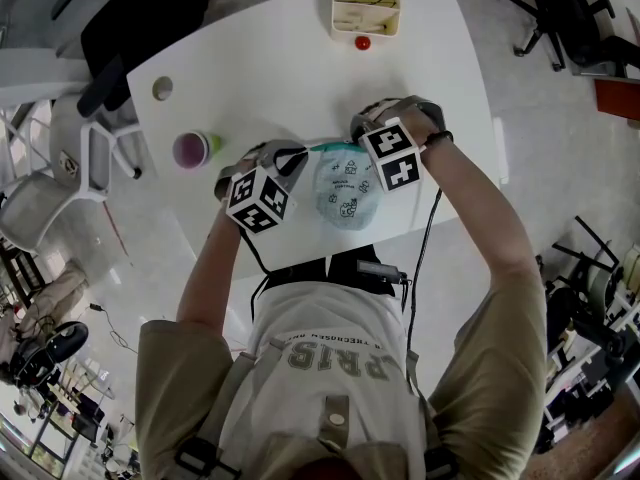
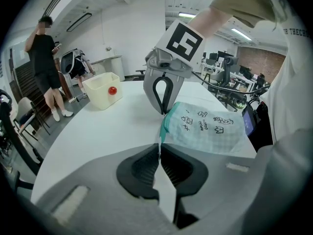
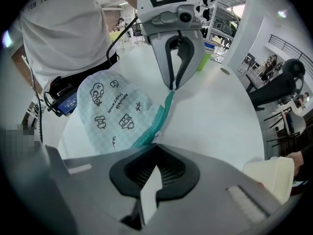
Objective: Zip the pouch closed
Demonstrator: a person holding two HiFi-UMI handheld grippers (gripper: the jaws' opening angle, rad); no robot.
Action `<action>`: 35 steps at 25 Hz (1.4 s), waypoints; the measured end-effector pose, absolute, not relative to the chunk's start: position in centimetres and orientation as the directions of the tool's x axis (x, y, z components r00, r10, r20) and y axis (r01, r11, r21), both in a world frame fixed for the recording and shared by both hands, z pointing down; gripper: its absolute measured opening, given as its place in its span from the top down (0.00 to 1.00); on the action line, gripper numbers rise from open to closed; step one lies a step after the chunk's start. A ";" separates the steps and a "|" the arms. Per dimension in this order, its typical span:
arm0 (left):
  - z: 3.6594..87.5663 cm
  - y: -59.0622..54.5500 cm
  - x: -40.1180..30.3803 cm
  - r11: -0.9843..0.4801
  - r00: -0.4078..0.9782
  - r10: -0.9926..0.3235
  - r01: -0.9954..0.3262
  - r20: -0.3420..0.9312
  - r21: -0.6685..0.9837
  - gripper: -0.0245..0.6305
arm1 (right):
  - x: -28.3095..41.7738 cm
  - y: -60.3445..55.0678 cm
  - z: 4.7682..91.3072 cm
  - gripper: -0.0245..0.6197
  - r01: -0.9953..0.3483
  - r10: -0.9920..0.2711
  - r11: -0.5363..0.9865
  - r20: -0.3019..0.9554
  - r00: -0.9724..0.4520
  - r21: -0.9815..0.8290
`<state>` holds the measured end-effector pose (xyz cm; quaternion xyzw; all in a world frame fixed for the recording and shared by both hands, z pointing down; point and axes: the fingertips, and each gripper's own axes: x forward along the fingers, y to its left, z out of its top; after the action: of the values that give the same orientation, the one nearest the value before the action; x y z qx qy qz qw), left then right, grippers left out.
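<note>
The pouch (image 1: pixel 345 190) was pale mint check with black doodles and a teal zip (image 3: pixel 159 119). Left tongs (image 2: pixel 159 147) and right tongs (image 3: pixel 155 146) each pinched a zip end. The shirt (image 3: pixel 63 23) read "THECHOSEN ONES".

I'm counting 1 white table (image 1: pixel 280 68), with 1 round hole (image 1: pixel 162 89) sitting near its far left corner. 1 printed pouch (image 1: pixel 345 193) is lying at the near edge of the tabletop, with 1 teal zipper (image 3: pixel 161 116) running along it. 2 grippers are being held over it: 1 left gripper (image 2: pixel 159 149) and 1 right gripper (image 3: pixel 156 143). 1 cup (image 1: pixel 195 149) is standing by the left edge. 1 cream bin (image 1: pixel 366 31) is sitting at the far edge, with 1 red ball (image 1: pixel 362 42) resting just beside it. 1 bystander (image 2: pixel 44 67) is standing beyond the table.
</note>
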<state>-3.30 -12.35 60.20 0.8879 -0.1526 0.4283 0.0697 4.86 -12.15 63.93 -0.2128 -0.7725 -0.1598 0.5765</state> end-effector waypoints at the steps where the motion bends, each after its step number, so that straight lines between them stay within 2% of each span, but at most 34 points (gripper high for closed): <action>1: 60.2 -12.4 -3.3 -0.944 0.587 -0.211 -0.331 0.781 -0.006 0.93 | 4.9 -12.2 63.9 0.96 0.513 0.145 0.858 0.959 -0.244 0.001; 35: 61.1 -12.2 -4.1 -0.926 0.567 -0.217 -0.377 0.795 0.016 0.93 | 8.4 -12.1 64.6 0.96 0.485 0.131 0.874 0.972 -0.197 -0.020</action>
<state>-4.14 -12.23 61.07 0.8803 -0.1686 0.4339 0.0920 8.44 -12.10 64.57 -0.2030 -0.7594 -0.1474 0.6004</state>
